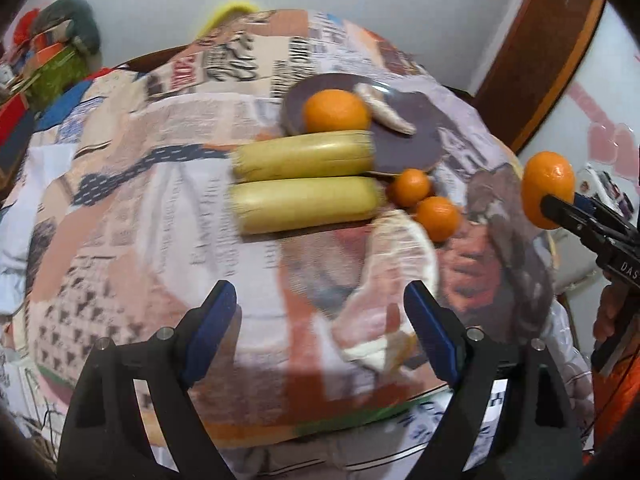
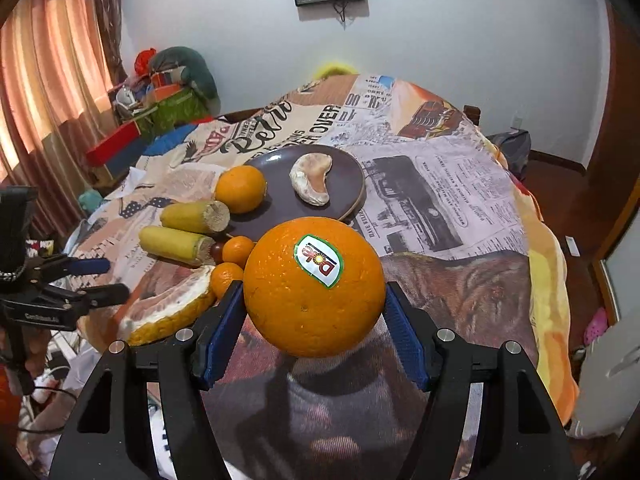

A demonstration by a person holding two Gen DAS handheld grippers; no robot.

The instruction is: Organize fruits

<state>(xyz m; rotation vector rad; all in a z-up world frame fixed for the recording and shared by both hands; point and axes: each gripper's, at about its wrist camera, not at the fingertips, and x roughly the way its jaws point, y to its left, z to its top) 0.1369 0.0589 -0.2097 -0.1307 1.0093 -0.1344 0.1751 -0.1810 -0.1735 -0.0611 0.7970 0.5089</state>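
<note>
My right gripper (image 2: 314, 312) is shut on a large orange (image 2: 314, 288) with a sticker and holds it above the table's near right side; it also shows in the left wrist view (image 1: 547, 189). My left gripper (image 1: 320, 312) is open and empty over the table, near a pomelo wedge (image 1: 394, 276). A dark plate (image 2: 344, 184) holds a peeled pomelo segment (image 2: 312, 180), with an orange (image 2: 240, 189) at its left edge. Two yellow corn pieces (image 1: 304, 180) and two small tangerines (image 1: 424, 204) lie in front of the plate.
The table is covered by a newspaper-print cloth (image 2: 440, 200). Boxes and bags (image 2: 160, 108) are piled at the far left by a curtain (image 2: 48, 80). A wooden door (image 1: 552, 48) stands at the right.
</note>
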